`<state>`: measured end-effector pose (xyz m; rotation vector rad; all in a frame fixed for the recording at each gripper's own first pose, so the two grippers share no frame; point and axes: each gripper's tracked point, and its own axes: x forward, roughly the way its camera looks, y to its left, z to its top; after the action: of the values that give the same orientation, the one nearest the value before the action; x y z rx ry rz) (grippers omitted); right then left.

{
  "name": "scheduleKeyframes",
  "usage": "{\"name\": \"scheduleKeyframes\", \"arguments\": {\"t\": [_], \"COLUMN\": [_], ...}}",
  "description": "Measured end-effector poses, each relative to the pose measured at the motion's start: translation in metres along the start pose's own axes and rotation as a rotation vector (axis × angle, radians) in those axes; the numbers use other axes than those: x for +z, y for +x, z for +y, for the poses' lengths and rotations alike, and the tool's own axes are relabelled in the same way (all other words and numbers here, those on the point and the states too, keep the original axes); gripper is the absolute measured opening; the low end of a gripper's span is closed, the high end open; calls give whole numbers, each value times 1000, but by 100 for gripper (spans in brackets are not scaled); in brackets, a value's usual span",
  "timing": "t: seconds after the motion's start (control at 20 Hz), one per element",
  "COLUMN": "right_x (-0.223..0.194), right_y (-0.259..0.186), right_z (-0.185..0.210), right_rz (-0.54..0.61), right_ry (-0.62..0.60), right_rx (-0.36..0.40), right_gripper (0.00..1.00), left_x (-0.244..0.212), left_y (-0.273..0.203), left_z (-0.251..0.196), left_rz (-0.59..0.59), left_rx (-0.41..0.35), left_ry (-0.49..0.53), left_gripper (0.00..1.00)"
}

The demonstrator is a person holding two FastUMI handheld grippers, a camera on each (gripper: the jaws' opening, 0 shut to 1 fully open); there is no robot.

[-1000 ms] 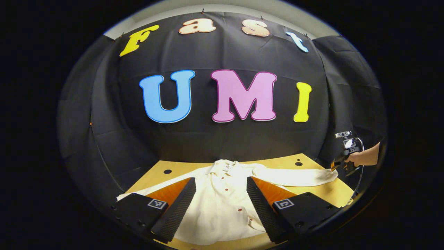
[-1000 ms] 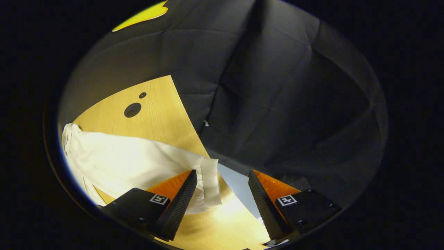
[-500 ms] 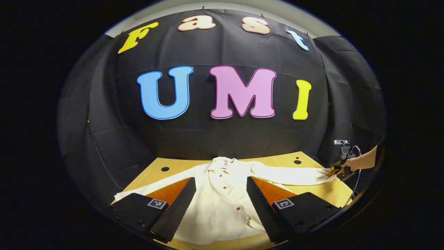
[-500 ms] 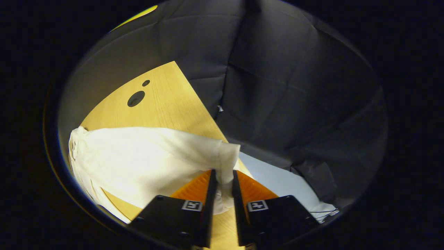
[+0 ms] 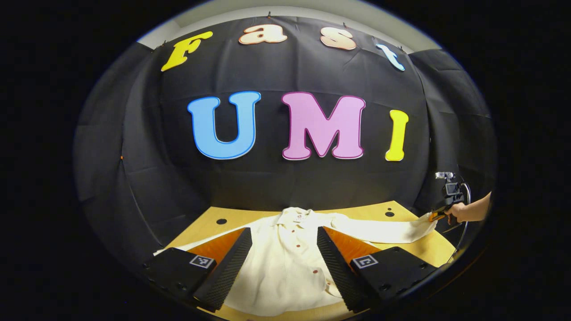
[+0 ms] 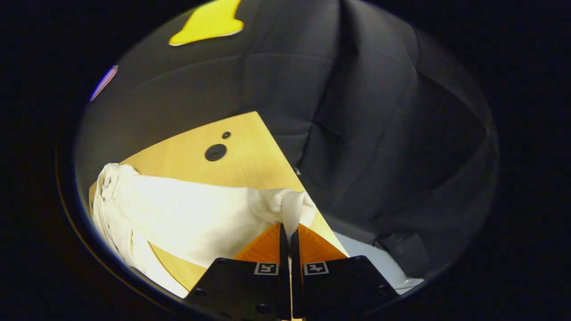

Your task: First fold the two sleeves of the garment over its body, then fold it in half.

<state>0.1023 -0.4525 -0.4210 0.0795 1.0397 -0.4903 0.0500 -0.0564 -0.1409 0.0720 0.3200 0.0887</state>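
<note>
Cream-white cotton fabric covers much of the pale wooden desk (image 5: 424, 247): a long-sleeved cream button-up shirt (image 5: 285, 263) lies face up with its collar toward the black cloth wall and small dark red buttons running down its front. Seen from the left gripper view, the left hand-held gripper (image 5: 284, 249) hangs above the shirt's body with its two fingers spread wide, nothing between them; the shirt's front shows in the gap. One sleeve (image 5: 200, 243) stretches out toward the desk's left side, partly hidden behind the left finger. The other sleeve (image 5: 383, 229) runs out flat toward the desk's right edge, where its cuff end is lifted slightly off the wood.

At that cuff, a person's hand (image 5: 459, 211) holds the right hand-held gripper (image 5: 432, 217), whose tips meet the fabric. In the right gripper view, the right hand-held gripper (image 6: 289, 232) has its fingers drawn almost together, both pressing on a bunched pinch of the sleeve's cuff (image 6: 292, 209). From there the sleeve (image 6: 192, 214) trails back across the desk (image 6: 250, 138) toward the shirt's body, wrinkled near the grip. Two round dark holes (image 6: 215, 152) sit in the desk beyond the sleeve, near the wall.
</note>
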Motion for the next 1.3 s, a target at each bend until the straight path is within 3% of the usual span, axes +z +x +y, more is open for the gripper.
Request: {"name": "scheduleKeyframes", "arguments": {"t": [0.2,0.35,0.55,1.0,1.3], "right_x": [49,79,85,34,-12], "right_y": [-60,-98,-127,-188,-200], "right_z": [67,132,246,461,573], "right_rz": [-99,-139,-178,-127,-110], "right_ry": [-157,-185,-207,-392,-518], "right_rx": [115,242,387,652,739], "right_gripper": [5,6,5,5,6], "left_x": [4,11,7,-22,-43], "left_y": [-5,-11,-14,-18,-25], "left_z": [21,38,63,130,174], "left_rz": [-18,-42,-38,6,43], "left_rx": [25,58,84,184,246], "left_ry": [22,19,-1,-73,-149], "left_gripper": [96,96,97,98,98]}}
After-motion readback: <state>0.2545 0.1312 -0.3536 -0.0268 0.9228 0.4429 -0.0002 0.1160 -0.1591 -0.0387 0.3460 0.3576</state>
